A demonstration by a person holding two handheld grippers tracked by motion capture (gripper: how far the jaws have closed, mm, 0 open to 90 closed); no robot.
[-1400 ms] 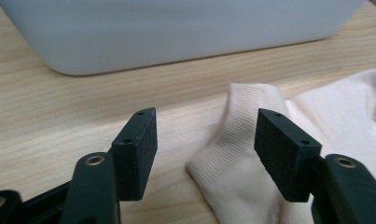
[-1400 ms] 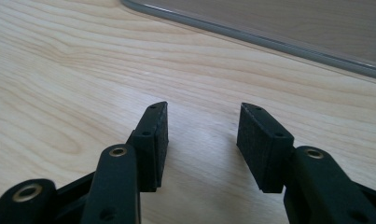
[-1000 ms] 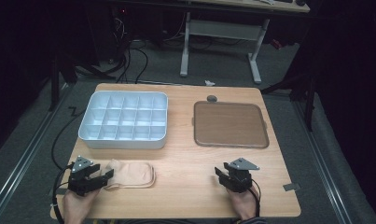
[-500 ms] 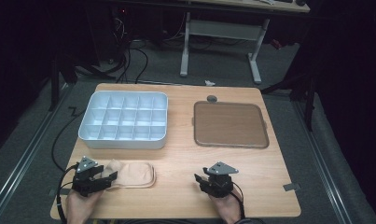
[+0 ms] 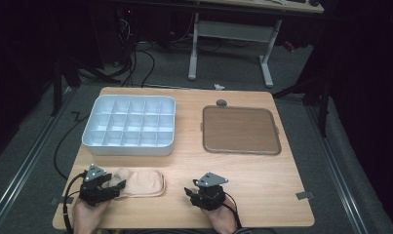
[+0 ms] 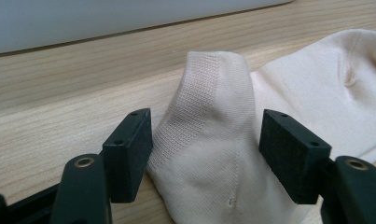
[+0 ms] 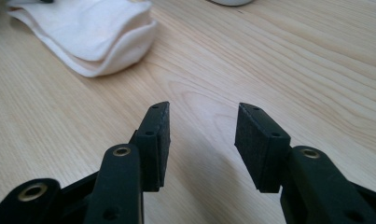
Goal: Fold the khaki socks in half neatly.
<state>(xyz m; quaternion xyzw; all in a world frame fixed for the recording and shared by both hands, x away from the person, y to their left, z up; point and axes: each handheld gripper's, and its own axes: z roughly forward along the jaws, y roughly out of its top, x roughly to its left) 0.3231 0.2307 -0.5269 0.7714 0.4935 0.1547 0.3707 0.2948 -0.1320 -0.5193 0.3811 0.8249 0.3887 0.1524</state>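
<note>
Your hands rest at the table's (image 5: 262, 195) near edge. Your left gripper (image 6: 206, 154) sits near left, jaws apart around a raised fold of the beige sock (image 5: 141, 182), not pinching. Your right gripper (image 5: 190, 193), jaws half open and empty, has slid left toward the sock.

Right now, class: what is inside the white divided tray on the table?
The white divided tray shows bare compartments in the high view; nothing lies in those visible. The floors just behind its near wall are partly hidden.
</note>
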